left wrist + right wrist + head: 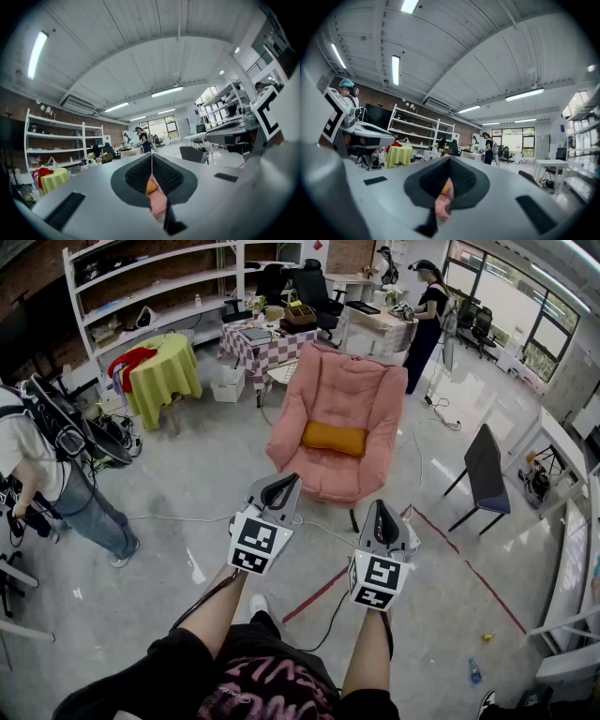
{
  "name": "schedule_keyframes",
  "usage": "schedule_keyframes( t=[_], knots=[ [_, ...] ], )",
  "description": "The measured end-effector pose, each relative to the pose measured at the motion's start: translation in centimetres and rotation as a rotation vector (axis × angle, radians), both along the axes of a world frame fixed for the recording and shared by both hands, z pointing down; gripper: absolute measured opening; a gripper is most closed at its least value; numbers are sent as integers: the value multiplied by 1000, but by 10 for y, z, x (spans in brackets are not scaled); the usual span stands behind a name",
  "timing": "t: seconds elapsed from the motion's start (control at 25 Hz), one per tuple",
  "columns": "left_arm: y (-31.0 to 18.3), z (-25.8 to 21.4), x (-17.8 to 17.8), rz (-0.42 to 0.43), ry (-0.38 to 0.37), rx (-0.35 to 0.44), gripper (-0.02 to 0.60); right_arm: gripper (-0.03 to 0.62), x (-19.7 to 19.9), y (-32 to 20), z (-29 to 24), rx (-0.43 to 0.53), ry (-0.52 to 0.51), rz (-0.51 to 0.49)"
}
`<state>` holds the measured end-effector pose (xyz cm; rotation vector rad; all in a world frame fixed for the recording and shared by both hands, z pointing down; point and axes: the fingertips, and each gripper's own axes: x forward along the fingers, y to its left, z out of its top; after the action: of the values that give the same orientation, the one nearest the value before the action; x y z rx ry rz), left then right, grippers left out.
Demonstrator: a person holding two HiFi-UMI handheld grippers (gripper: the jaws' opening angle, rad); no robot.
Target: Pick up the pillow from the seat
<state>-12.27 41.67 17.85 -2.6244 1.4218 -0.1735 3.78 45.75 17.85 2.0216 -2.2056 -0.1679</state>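
An orange pillow [335,438] lies across the seat of a pink armchair [339,396] in the middle of the head view. My left gripper [280,489] and right gripper [386,520] are held level side by side, short of the chair's front edge and pointing at it. Both are shut with nothing between the jaws. In the left gripper view a sliver of the pillow [151,186] and the pink chair [158,203] shows through the notch below the shut tips of the left gripper [151,161]. In the right gripper view the pillow [447,190] shows the same way below the right gripper [450,164].
A dark chair [486,471] stands right of the armchair. Behind it are a checkered table [265,346] and a yellow-covered table [163,371]. One person [49,478] stands at the left, another [425,321] at the back. Cables and red tape [317,594] lie on the floor.
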Motion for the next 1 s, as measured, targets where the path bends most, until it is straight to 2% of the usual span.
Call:
schedule_keyframes(
  t=[0.16, 0.4, 0.6, 0.72, 0.88, 1.0],
  knots=[
    [-7, 1, 0, 11, 78, -35, 15, 20, -3, -8, 3, 5, -19, -2],
    [-26, 1, -4, -4, 96, -51, 14, 20, 0, -26, 2, -4, -35, 2],
    [-40, 8, 0, -1, 73, -56, 14, 20, 3, -39, 5, 6, -35, 5],
    [-54, 11, 1, 5, 88, -70, 14, 20, 2, -50, 5, 22, -25, 2],
    [-74, 25, 7, 17, 55, -76, 14, 20, 12, -70, 13, 12, -14, 26],
    [-93, 31, 8, 22, 59, -96, 14, 20, 15, -88, 15, 1, -19, 37]
  ],
)
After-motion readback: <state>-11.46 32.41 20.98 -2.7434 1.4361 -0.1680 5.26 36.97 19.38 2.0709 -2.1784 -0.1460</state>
